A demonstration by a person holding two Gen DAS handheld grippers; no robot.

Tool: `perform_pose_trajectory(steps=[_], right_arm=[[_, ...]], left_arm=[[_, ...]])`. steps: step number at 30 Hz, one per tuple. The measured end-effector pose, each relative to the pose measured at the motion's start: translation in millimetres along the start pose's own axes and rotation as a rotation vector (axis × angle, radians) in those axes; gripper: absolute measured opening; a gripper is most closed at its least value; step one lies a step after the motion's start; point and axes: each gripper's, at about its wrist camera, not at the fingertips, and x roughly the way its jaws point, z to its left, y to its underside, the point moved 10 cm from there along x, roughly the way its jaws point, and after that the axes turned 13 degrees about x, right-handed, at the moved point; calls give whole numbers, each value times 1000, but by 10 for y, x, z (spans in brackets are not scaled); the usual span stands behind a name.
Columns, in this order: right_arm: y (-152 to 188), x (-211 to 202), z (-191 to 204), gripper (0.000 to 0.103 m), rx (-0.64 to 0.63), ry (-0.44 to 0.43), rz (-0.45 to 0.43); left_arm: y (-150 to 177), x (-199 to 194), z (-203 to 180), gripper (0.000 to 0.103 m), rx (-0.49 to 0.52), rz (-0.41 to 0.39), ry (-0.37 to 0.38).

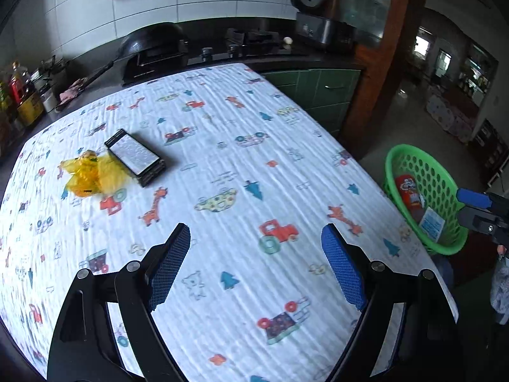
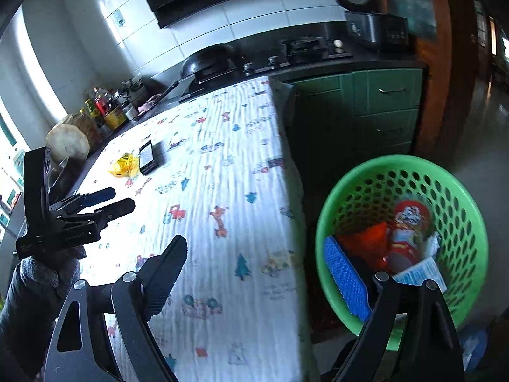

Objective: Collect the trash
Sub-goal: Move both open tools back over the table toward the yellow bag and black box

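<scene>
2 grippers, left (image 1: 256, 245) and right (image 2: 256, 273), fingers wide, empty; labels unreadable.

Crumpled yellow wrapper (image 1: 90, 172) lies on the table touching a black phone (image 1: 135, 156).

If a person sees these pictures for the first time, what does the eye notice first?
Probably the crumpled yellow plastic bag, bright against the cartoon-printed tablecloth, touching a dark phone at the table's far left. Next, the green basket on the floor beside the table, already holding a red can.
</scene>
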Motion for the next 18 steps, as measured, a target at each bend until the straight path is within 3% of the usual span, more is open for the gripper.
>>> perform_pose_trajectory(steps=[18], right_arm=[[-206, 1134, 1477, 85, -286, -66, 108]], left_arm=[[373, -191, 1580, 84, -188, 32, -185]])
